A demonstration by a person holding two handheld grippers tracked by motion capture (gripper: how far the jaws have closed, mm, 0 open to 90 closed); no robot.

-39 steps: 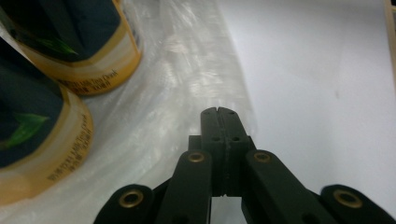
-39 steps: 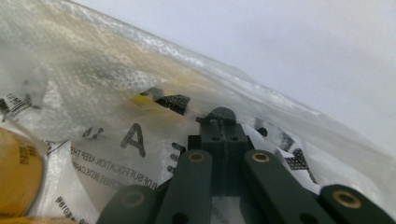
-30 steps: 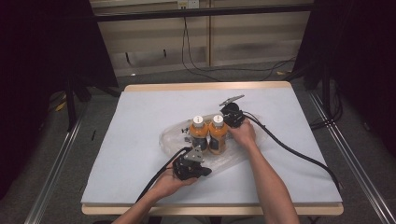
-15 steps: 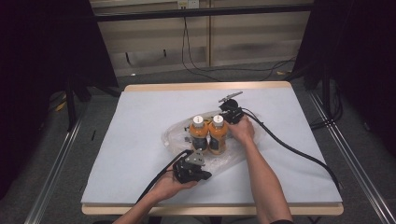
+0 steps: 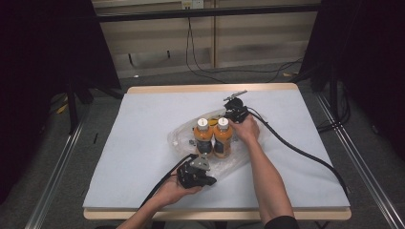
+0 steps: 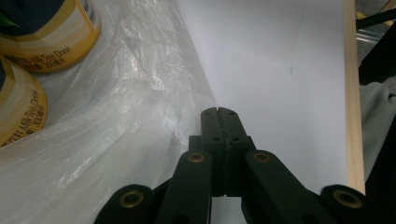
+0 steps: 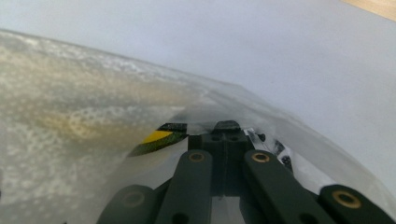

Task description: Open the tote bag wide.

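Bottles: two orange drink bottles (image 5: 213, 137) stand side by side inside a clear plastic bag (image 5: 184, 135) mid-tabletop (image 5: 143, 119).
Left claw (image 6: 218, 112): jaws pressed together at the bag's near edge; whether they pinch the film is unclear.
Right claw (image 7: 226, 126): jaws closed, pinching the bag's film beside the bottles.

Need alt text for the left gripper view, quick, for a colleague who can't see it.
The left gripper, jaws shut with nothing between them, rests at the edge of a clear plastic bag on the white table cover. Two yellow-labelled drink bottles stand at upper left behind the plastic.
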